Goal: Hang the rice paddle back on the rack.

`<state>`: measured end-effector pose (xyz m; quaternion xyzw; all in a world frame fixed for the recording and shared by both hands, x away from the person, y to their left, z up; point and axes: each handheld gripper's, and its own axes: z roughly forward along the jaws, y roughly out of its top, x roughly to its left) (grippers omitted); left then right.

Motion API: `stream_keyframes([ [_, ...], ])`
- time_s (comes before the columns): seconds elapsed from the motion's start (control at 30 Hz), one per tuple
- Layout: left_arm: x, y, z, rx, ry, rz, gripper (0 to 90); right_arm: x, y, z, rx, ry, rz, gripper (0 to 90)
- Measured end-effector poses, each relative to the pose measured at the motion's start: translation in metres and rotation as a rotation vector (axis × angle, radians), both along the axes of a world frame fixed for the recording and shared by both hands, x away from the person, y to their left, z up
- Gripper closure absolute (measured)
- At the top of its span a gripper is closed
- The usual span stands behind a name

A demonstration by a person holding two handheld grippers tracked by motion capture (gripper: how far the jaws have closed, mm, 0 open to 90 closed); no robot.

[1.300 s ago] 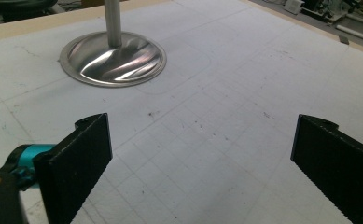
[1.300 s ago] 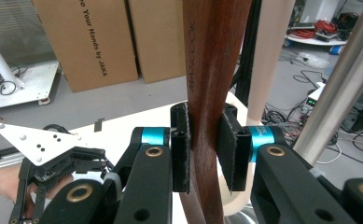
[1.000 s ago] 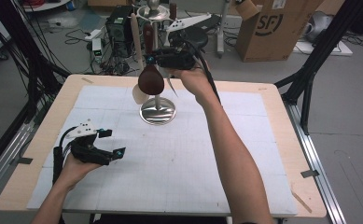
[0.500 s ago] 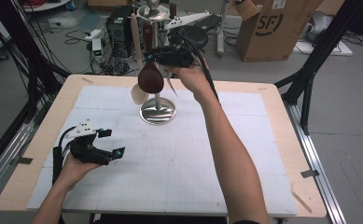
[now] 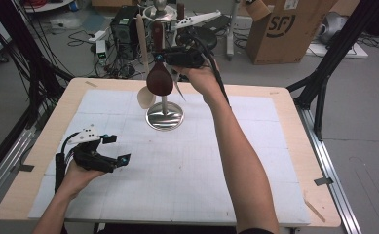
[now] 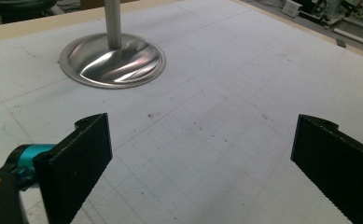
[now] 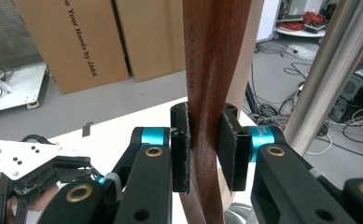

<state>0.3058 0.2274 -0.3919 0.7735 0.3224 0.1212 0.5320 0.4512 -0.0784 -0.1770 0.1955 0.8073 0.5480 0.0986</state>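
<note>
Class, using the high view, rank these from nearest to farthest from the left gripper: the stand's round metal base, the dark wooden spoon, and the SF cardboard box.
Measured from the left gripper, at the table's near left:
1. Round metal base, mid-table, ahead and to its right.
2. Dark wooden spoon, above the base, clamped in the right gripper.
3. SF cardboard box, on the floor beyond the table's far right.

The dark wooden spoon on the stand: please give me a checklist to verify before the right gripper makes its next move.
1. Grip on the dark wooden spoon: right gripper jaws shut on both sides of its handle. Ok.
2. Spoon handle roughly upright between the pads. Ok.
3. Spoon hooked on the stand's top or free of it: cannot tell.
4. Metal post stands close beside the handle; it may bump. Not ok.
5. Pale wooden spoon hangs right next to the dark bowl; it may swing. Not ok.
6. Left gripper is open, low over the mat, away from the stand base. Ok.
</note>
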Motion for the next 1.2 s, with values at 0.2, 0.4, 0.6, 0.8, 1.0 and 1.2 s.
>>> stream_keyframes([
  [0.2, 0.000, 0.000, 0.000, -0.002, -0.001, 0.000, 5.8, 0.002, 0.001, -0.001, -0.006, 0.005, -0.009, 76.2],
  [0.4, 0.000, 0.000, 0.000, 0.002, -0.001, -0.001, 5.8, 0.004, 0.001, 0.000, -0.009, 0.005, -0.014, 76.1],
  [0.6, 0.000, 0.000, 0.000, -0.002, 0.001, -0.001, 5.8, 0.007, 0.002, 0.000, -0.014, 0.003, -0.024, 75.9],
  [0.8, -0.001, -0.001, 0.000, -0.002, 0.003, -0.003, 5.8, 0.010, 0.002, -0.002, -0.011, 0.008, -0.034, 75.8],
  [1.0, -0.001, -0.001, 0.000, -0.002, 0.004, -0.005, 5.8, 0.011, 0.002, -0.003, -0.007, 0.016, -0.048, 75.6],
  [1.2, -0.001, -0.001, 0.000, -0.003, 0.005, -0.004, 5.8, 0.012, 0.003, -0.003, 0.006, 0.010, -0.057, 74.6],
])
